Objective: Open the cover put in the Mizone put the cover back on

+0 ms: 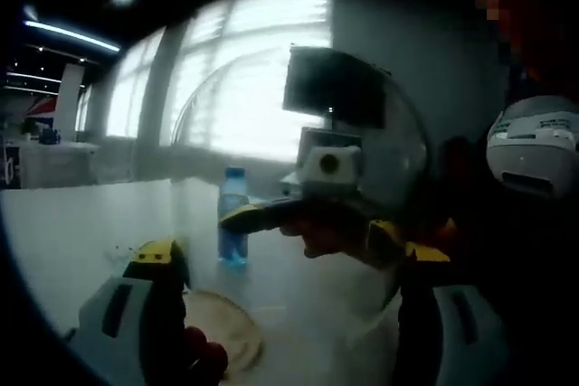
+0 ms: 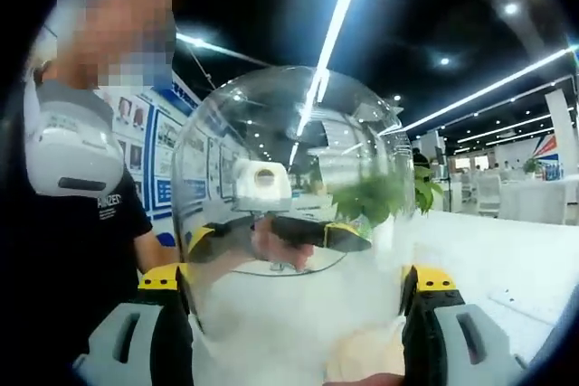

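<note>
Beyond left tongs (image 1: 289, 268), Mizone bottle (image 1: 233, 216); right tongs (image 2: 298, 291) clamp cover (image 2: 298, 214)

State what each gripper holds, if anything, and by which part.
The right gripper clamps the clear plastic dome cover across its lower wall, one jaw on each side; the left gripper holds nothing.

Dim, backlit by windows; fisheye blur.

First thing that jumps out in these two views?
The clear dome cover held up between the right gripper jaws, with the left gripper seen through it. In the left gripper view, a blue bottle stands on the white table, a wooden plate nearer.
</note>
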Motion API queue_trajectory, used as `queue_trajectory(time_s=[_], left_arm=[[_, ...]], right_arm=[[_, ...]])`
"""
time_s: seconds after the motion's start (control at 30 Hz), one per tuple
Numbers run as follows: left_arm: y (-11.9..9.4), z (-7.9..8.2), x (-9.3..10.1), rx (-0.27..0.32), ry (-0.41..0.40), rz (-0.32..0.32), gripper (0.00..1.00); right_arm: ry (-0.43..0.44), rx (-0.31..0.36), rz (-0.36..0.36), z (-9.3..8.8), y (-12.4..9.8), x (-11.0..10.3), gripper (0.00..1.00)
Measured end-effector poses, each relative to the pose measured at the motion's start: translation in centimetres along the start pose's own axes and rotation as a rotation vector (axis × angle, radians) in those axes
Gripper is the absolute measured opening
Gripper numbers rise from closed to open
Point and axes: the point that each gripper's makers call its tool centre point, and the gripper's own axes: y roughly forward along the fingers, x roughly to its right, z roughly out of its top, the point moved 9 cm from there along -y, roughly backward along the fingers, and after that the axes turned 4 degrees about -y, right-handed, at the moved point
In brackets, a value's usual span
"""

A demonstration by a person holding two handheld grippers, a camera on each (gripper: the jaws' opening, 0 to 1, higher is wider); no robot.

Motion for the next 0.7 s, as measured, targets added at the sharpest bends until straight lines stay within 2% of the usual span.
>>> queue_trajectory(time_s=[0.2, 0.4, 0.7], left_arm=[[-0.5, -0.7, 1.4, -0.019, 0.008, 0.010, 0.84], [-0.8, -1.5, 2.6, 0.003, -0.011, 0.025, 0.84], [-1.5, -2.8, 4.3, 0.001, -0.030, 0.039, 0.84]], right_arm=[[-0.002, -0.005, 0.011, -0.6, -0.1, -1.4, 0.90], [0.019, 0.013, 0.022, -1.1, -0.4, -2.5, 0.90], [0.036, 0.009, 0.036, -2.0, -0.5, -4.2, 0.90]])
